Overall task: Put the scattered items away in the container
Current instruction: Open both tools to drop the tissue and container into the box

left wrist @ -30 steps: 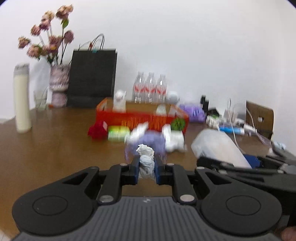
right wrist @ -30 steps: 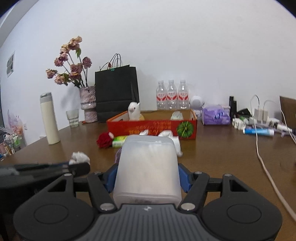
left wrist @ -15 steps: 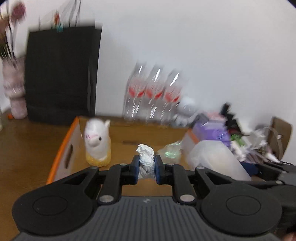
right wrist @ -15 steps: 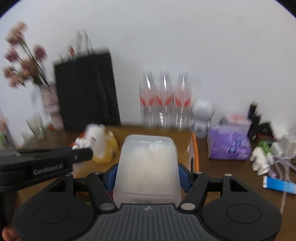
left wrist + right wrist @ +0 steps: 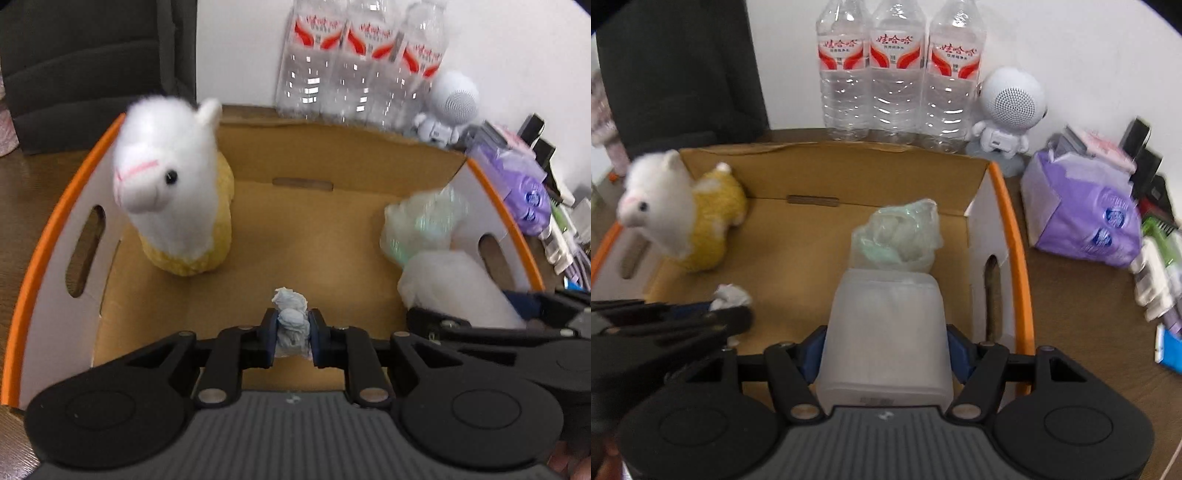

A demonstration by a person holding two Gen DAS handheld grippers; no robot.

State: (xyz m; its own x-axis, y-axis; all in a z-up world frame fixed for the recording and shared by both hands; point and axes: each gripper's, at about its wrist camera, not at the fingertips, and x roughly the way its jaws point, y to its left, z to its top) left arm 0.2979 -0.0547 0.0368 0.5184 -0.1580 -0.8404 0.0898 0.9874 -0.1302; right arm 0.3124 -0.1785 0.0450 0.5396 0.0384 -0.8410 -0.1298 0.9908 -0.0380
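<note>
Tissue wad [image 5: 291,321] and perhaps-plastic tub [image 5: 885,332] over box [image 5: 332,162]

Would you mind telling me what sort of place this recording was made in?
Probably a home or office room, at a cluttered wooden table against a white wall. Three water bottles, a tissue pack and a small robot-shaped speaker stand behind the cardboard box.

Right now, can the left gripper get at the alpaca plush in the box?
Probably not yet: the left gripper is shut on a crumpled tissue. The path to the alpaca plush in the cardboard box looks free otherwise.
</note>
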